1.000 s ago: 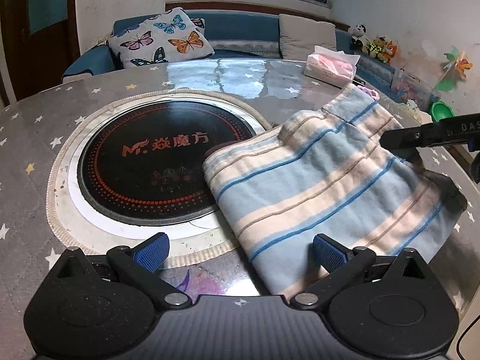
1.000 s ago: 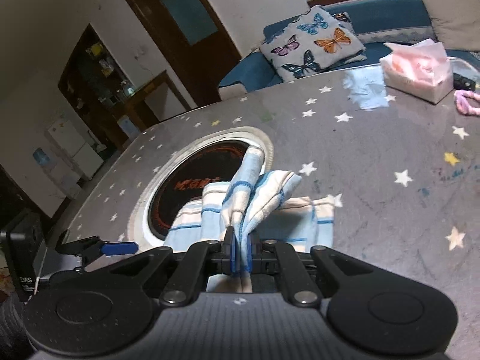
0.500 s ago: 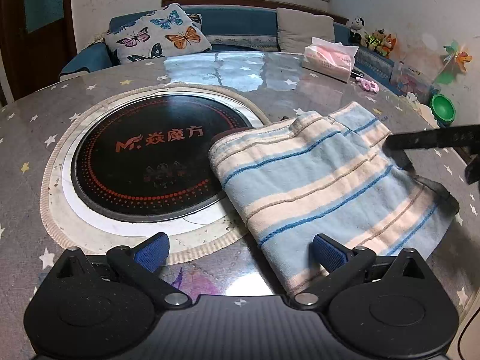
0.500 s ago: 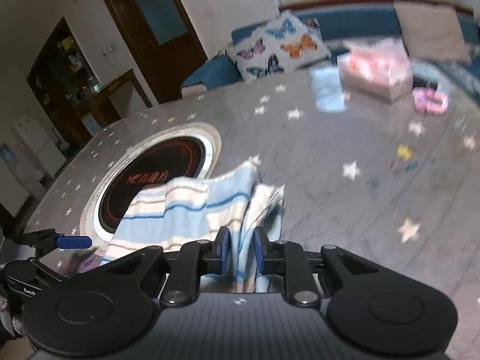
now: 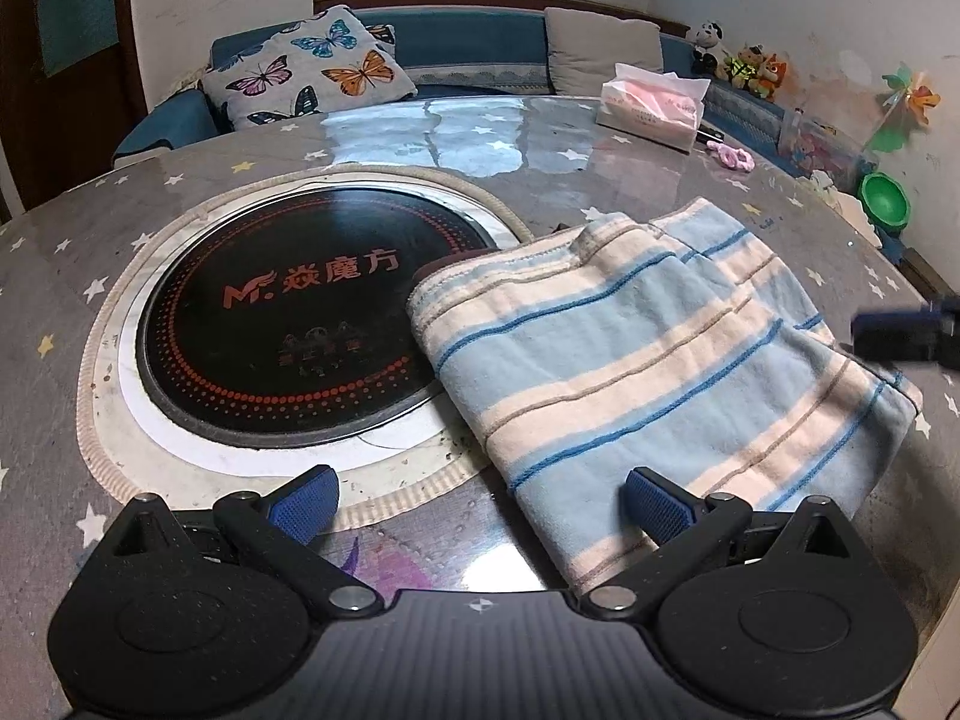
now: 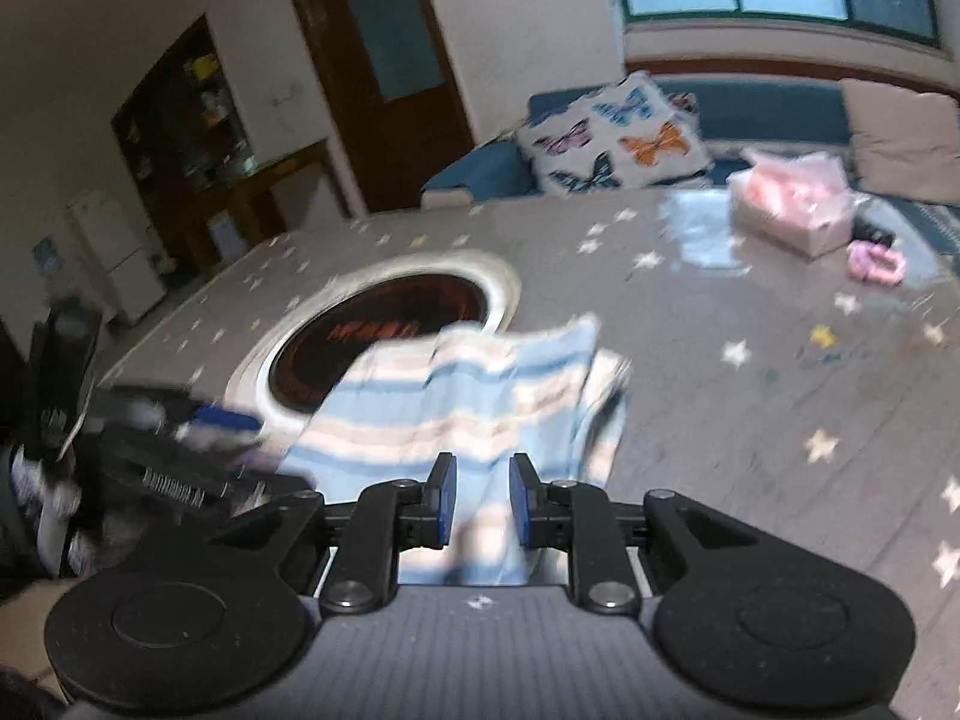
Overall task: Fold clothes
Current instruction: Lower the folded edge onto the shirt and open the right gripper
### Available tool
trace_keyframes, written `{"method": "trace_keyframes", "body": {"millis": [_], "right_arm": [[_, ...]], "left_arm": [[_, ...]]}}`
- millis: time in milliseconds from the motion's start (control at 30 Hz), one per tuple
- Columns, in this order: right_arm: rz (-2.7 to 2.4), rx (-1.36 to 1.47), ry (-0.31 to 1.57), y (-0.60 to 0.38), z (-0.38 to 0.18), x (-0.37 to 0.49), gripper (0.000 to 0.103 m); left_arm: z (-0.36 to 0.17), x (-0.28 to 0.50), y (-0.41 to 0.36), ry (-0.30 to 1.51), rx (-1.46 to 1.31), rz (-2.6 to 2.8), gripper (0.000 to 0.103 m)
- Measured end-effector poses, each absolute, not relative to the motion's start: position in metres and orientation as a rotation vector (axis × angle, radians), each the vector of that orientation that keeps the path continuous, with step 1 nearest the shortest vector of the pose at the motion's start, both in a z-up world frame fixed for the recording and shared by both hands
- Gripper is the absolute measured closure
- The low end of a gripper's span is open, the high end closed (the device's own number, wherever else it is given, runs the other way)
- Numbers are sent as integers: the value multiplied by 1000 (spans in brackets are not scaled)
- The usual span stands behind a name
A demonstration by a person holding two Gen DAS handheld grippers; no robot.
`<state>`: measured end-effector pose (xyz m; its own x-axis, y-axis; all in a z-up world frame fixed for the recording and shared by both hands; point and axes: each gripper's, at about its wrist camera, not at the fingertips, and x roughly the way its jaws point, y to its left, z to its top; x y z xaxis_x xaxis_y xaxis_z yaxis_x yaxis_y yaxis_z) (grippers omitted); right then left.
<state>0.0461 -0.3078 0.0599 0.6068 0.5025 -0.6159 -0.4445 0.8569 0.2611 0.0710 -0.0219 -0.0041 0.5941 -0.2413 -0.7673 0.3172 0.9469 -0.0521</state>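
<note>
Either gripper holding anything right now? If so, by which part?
Nothing held. Left gripper is wide open at the striped cloth's near edge; right gripper pads stand apart, clear of the cloth lying between them.

Dim room, window glare on the table [image 5: 480,138]; right view motion-blurred.

The striped garment [image 5: 654,360] is soft, matt terry-like cloth, its pile slightly fuzzy, with corded hems. It lies on a surface [image 5: 540,150] covered by a star-printed cloth under a clear glossy sheet that mirrors the window. The round hob plate [image 5: 288,324] set into it is smooth, shiny black glass inside a pale, duller ring. The left hand-held gripper [image 5: 480,501] is matt black plastic with ribbed body, metal pivot pins and blue textured pads [image 5: 657,504]. The tissue pack [image 5: 651,111] is crinkly glossy plastic; the butterfly cushion [image 5: 306,69] is printed fabric
</note>
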Motion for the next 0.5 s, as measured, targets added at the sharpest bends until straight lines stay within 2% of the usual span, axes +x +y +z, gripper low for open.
{"method": "trace_keyframes", "body": {"millis": [167, 300, 467, 500], "right_arm": [[498, 159, 801, -321, 28, 44, 84], [496, 191, 794, -328, 29, 41, 84], [530, 127, 757, -319, 39, 31, 76], [532, 108, 758, -316, 36, 29, 70]], "left_arm": [[-7, 70, -28, 882, 129, -329, 0], [-7, 70, -29, 888, 139, -324, 0], [-4, 66, -36, 878, 159, -346, 0], [-5, 65, -38, 878, 170, -350, 0]]}}
